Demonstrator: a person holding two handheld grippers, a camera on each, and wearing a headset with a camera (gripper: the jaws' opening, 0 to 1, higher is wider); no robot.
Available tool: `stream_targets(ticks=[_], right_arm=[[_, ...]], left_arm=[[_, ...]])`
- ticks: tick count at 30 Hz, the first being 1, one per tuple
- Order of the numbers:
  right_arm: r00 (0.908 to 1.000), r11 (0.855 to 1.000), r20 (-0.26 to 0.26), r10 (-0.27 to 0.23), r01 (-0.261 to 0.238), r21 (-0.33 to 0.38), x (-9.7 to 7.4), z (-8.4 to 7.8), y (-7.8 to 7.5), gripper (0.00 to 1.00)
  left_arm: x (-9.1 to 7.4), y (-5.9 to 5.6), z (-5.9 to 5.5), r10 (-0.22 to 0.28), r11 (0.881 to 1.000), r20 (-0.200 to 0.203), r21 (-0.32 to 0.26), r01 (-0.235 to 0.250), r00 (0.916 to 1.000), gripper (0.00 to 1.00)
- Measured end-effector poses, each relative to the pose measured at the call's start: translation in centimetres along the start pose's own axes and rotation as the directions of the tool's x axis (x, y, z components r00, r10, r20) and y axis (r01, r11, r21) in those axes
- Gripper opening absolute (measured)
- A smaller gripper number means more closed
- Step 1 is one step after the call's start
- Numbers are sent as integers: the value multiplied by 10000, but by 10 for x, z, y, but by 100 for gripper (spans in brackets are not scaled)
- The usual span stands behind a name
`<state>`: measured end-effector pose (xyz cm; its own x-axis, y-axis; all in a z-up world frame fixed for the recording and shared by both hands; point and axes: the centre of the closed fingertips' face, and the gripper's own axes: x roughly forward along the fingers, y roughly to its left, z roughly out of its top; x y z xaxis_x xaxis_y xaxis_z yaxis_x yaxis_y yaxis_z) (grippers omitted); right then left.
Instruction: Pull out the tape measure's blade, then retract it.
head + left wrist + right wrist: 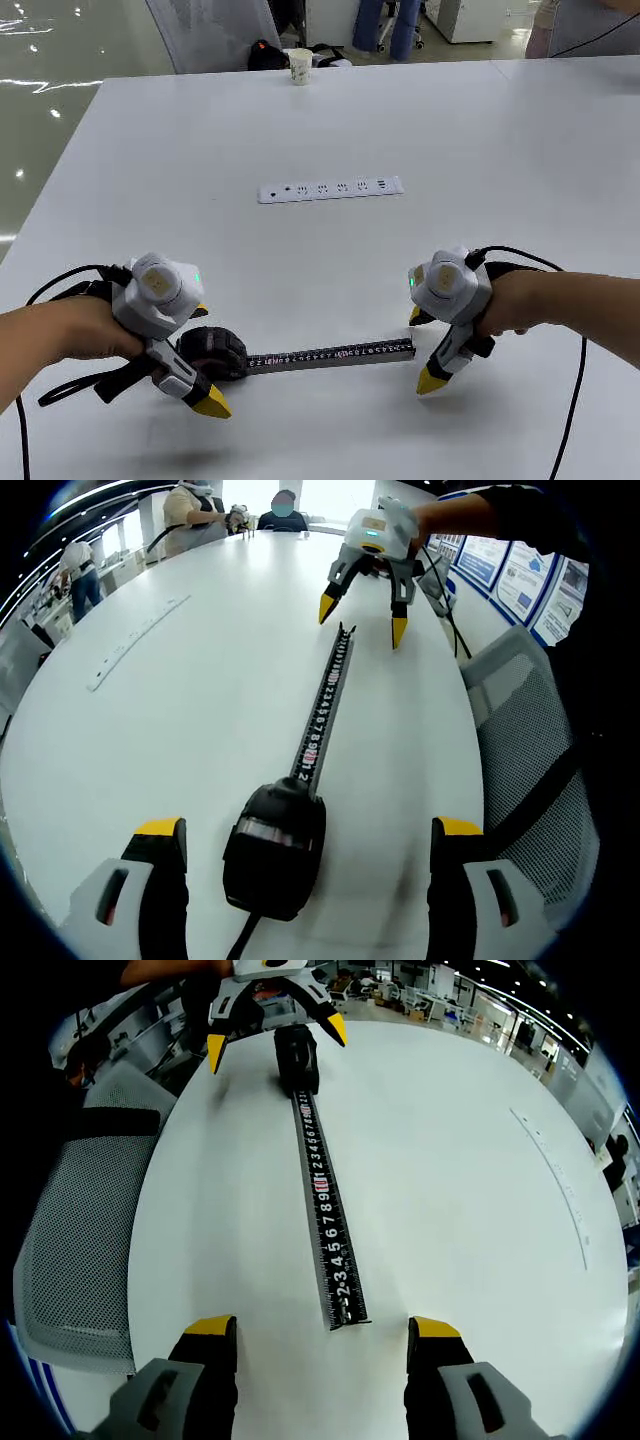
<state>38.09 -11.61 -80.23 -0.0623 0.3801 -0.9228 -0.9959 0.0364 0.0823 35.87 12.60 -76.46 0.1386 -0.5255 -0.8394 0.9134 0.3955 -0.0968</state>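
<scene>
A black tape measure case lies on the white table, with its blade drawn out to the right and flat on the surface. My left gripper is open, its yellow-tipped jaws on either side of the case with gaps on both sides. My right gripper is open at the blade's free end. In the right gripper view the hooked blade tip rests just ahead of my right gripper, untouched. The blade runs from the case towards my right gripper.
A white power strip lies mid-table, and a paper cup stands at the far edge. A grey mesh chair sits beside the table's near edge. Black cables trail from both grippers. People stand at the far end.
</scene>
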Motion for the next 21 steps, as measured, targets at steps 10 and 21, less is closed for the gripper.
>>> stream_targets(ticks=[10,21], right_arm=[[9984,9973,495,-276,242,694,0,1,-2,91],[9843,9723,1453,-1001,658,2244,-4,1,-8,99]], left_arm=[[-2,3,-2,458,9977,285,-518,-443,9985,99],[-10,12,-11,1242,9857,540,-1215,-1169,9908,99]])
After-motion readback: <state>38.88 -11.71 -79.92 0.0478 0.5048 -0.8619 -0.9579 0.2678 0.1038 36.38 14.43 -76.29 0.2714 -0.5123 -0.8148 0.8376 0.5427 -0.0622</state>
